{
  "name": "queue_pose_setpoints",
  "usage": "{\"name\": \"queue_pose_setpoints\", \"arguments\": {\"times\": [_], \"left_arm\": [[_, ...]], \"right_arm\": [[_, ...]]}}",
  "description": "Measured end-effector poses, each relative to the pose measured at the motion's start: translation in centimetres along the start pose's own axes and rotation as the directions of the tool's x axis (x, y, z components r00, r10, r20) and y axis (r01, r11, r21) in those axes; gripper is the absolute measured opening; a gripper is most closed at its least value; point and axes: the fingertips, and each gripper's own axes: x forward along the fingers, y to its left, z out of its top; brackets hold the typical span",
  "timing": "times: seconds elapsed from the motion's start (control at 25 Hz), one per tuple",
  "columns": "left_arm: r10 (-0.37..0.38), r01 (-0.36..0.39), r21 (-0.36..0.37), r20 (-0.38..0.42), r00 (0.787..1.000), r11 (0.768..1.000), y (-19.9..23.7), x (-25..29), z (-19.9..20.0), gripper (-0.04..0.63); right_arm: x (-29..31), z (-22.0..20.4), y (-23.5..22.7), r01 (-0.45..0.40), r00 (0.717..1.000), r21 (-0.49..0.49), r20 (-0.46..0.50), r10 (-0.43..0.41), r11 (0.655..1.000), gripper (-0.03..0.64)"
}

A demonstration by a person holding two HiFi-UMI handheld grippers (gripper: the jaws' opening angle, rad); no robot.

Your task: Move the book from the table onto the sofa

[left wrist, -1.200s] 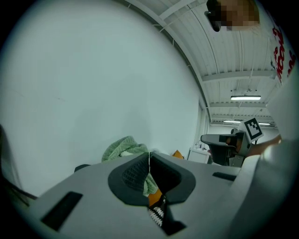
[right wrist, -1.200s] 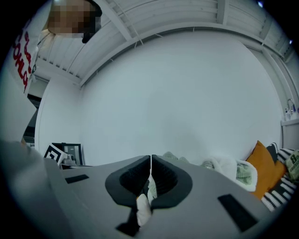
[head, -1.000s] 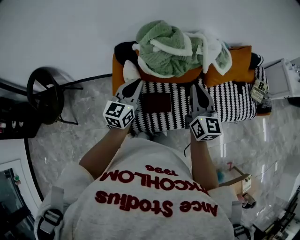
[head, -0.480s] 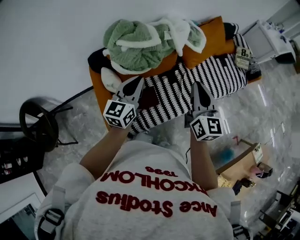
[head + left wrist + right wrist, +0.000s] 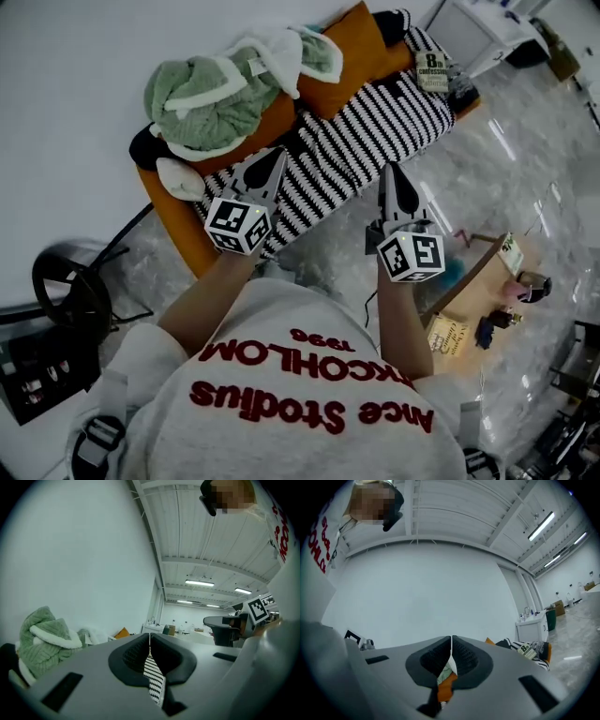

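The orange sofa (image 5: 173,225) with its black-and-white striped cover (image 5: 375,127) runs slantwise across the top of the head view. A green blanket (image 5: 202,94) and an orange cushion (image 5: 352,42) lie along its back. My left gripper (image 5: 278,155) hangs shut and empty over the striped cover near the sofa's front edge. My right gripper (image 5: 389,173) is shut and empty too, over the floor just off the sofa. I cannot pick out the book; the left gripper hides part of the cover. Both gripper views show jaws closed on nothing: the left gripper (image 5: 150,637) and the right gripper (image 5: 451,641).
A printed booklet (image 5: 431,70) lies at the sofa's far end. A low wooden table (image 5: 473,286) with small items stands on the marble floor at the right. A black chair (image 5: 70,291) is at the left and a white cabinet (image 5: 478,28) at the top right.
The whole view has swung round: the sofa has slid up and tilted, and the wooden table has come further into view at the right. Both grippers stay shut and have moved off the sofa's middle.
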Motion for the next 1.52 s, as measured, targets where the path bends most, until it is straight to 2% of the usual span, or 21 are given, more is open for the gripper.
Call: {"name": "queue_pose_setpoints", "arguments": {"times": [0.16,0.44,0.68,0.8,1.04,1.12,1.32,1.52], "left_arm": [[-0.059,0.059,-0.01,-0.024,0.998,0.998,-4.1,1.9,-1.0,0.021],[-0.164,0.164,0.003,-0.021,0.986,0.986,-12.6,5.3,-1.0,0.021],[-0.28,0.28,0.003,-0.032,0.959,0.96,-20.1,8.4,-2.3,0.021],[-0.339,0.339,-0.005,-0.045,0.94,0.941,-24.5,9.7,-3.2,0.021],[-0.5,0.501,-0.01,-0.091,0.861,0.865,-34.2,12.2,-5.6,0.021],[-0.549,0.551,-0.018,-0.104,0.829,0.835,-37.6,12.9,-6.4,0.021],[-0.683,0.686,-0.039,-0.144,0.716,0.727,-46.7,13.4,-8.6,0.021],[-0.785,0.787,-0.064,-0.164,0.598,0.613,-54.7,13.1,-10.6,0.021]], "right_arm": [[-3.8,1.4,-3.5,0.077,0.997,-0.012,0.012,-0.077,0.997,0.032],[-11.4,3.8,-9.4,0.201,0.979,-0.031,0.04,-0.2,0.979,0.032],[-18.5,5.1,-14.1,0.33,0.943,-0.046,0.07,-0.327,0.943,0.034],[-22.7,5.7,-16.5,0.398,0.916,-0.043,0.083,-0.394,0.916,0.032],[-32.2,7.0,-20.6,0.571,0.816,-0.029,0.132,-0.563,0.821,0.034],[-35.6,7.4,-21.6,0.623,0.776,-0.024,0.144,-0.614,0.782,0.034],[-44.6,7.9,-23.2,0.759,0.641,0.006,0.171,-0.748,0.651,0.034],[-52.5,7.5,-24.0,0.854,0.503,0.043,0.188,-0.844,0.519,0.034]]}}
